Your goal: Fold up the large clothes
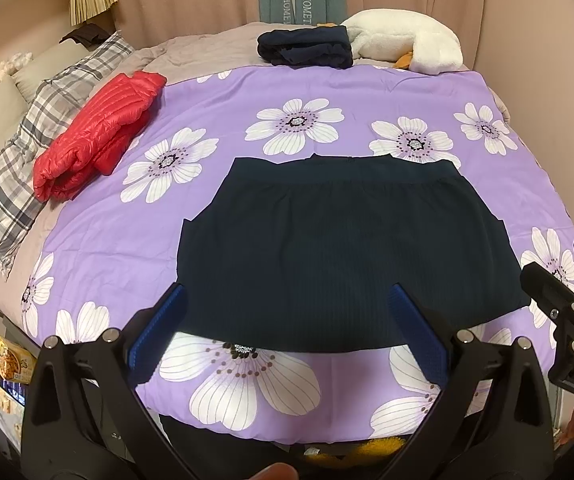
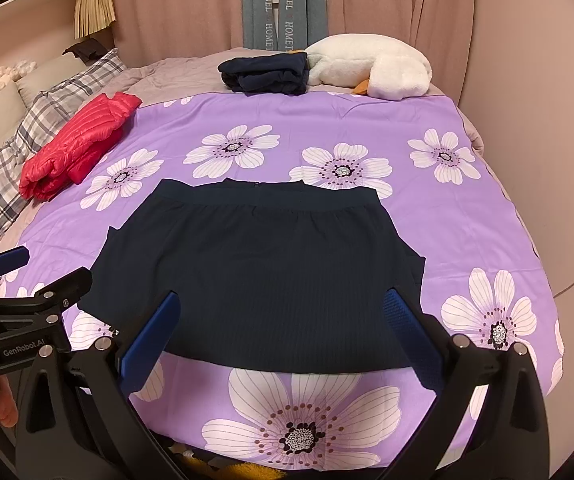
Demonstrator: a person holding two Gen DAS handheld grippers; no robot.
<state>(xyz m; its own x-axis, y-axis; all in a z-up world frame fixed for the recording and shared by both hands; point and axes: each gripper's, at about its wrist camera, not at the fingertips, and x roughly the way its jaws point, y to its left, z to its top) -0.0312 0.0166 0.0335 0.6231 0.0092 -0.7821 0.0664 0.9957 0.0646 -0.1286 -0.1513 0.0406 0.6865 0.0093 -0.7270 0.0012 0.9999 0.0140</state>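
Lay flat on the floral sheet (image 2: 467, 208): dark skirt (image 2: 263, 272), left gripper (image 1: 287, 320) and right gripper (image 2: 283, 328) spread empty above its hem.

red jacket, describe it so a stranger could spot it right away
Start at the purple flowered bedspread. At its edge beside the plaid pillow lies the red jacket, folded. It is the only red, quilted, shiny piece; the other clothes are dark.

Skirt (image 1: 347, 256) flat on quilt (image 1: 223, 208), near front edge of bed (image 1: 207, 46). Folded jacket (image 1: 95, 128) on quilt to skirt's left, pillows (image 1: 3, 184) beyond it. Folded garment (image 1: 307, 46) behind, far edge; plush toy (image 1: 403, 38) touching its right.
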